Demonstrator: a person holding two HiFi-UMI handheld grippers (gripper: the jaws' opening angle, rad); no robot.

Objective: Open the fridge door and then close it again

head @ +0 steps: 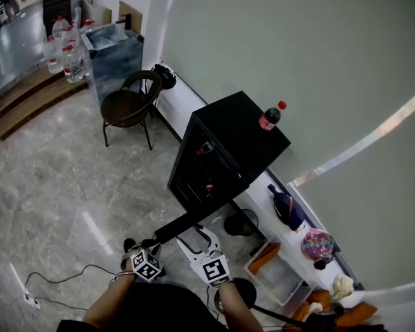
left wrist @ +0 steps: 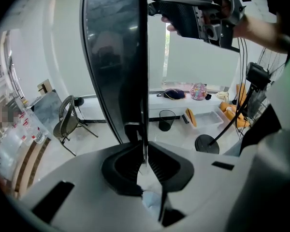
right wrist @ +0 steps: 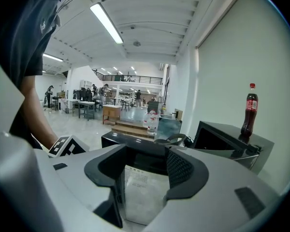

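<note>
A small black fridge [head: 228, 137] stands on the floor against the wall, with a cola bottle [head: 270, 117] on top. Its door [head: 194, 221] is swung open toward me. My left gripper [head: 152, 244] is at the door's free end. In the left gripper view it [left wrist: 145, 166] is shut on the thin edge of the dark door [left wrist: 116, 57]. My right gripper [head: 199, 232] straddles the door a little further along. In the right gripper view its pads [right wrist: 183, 170] close on the door's thickness [right wrist: 145, 187], beside the open fridge [right wrist: 227, 141] and the bottle [right wrist: 250, 111].
A dark chair [head: 128, 106] stands left of the fridge. A black bin [head: 241, 223], a clear plastic tray [head: 277, 272] and a round stand base [head: 243, 290] sit near my right side. A white ledge [head: 263, 194] runs along the wall. A cable [head: 62, 279] lies on the floor.
</note>
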